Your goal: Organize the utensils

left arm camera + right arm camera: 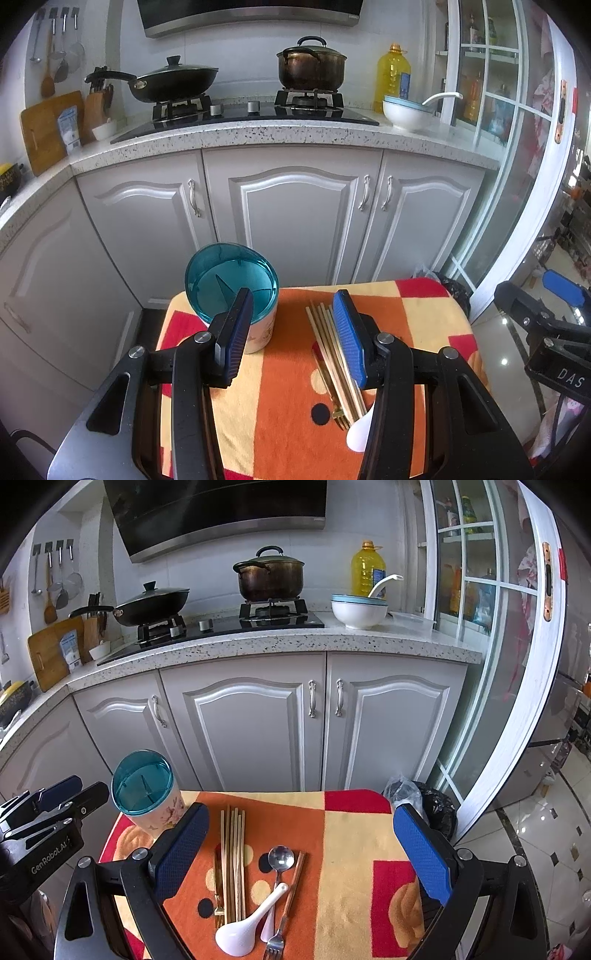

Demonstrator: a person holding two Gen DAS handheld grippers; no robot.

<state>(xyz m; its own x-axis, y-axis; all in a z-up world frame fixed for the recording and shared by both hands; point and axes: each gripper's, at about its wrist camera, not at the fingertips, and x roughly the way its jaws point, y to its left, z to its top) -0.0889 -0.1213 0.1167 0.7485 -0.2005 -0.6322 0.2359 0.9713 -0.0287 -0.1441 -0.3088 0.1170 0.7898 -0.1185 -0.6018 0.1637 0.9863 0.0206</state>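
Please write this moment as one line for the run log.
left gripper: open, empty | right gripper: open, empty | chopsticks, spoons, forks: on cloth | utensil holder: upright, nothing inserted yet

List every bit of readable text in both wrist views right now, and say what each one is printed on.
"DAS": white letters on the black body of the right gripper, cut off at the frame edge.
"GenRobot.AI": white letters on the black body of the left gripper.
Blue label on the yellow oil bottle: too small to read.
Print on the white packet leaning against the cutting board: too blurred to read.
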